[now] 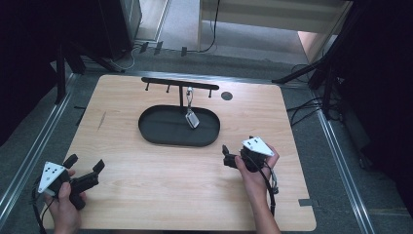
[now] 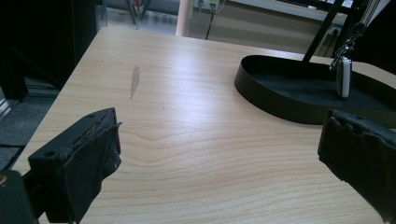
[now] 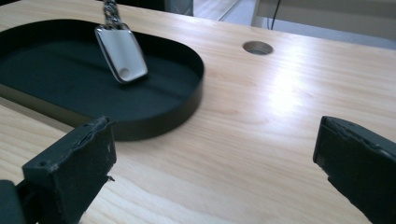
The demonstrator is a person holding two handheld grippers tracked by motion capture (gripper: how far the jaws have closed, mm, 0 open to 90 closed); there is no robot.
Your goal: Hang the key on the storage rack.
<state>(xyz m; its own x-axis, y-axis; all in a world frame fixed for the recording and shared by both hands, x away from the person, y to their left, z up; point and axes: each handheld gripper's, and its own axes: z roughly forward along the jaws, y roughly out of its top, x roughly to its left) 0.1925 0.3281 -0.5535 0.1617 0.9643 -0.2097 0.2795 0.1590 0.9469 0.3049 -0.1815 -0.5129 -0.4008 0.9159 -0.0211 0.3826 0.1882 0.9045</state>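
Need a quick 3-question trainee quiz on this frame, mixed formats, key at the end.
1. True or false: the key fob lies flat on the bare table, away from the black tray.
2. Multiple choice: the fob hangs from A) the black hook rack, B) the left gripper, C) the round hole in the table.
3. Fill in: the jaws of the right gripper stand ____, with nothing between them.

Key
1. False: it hangs by a chain, over the tray.
2. A
3. open, as seen in the right gripper view.
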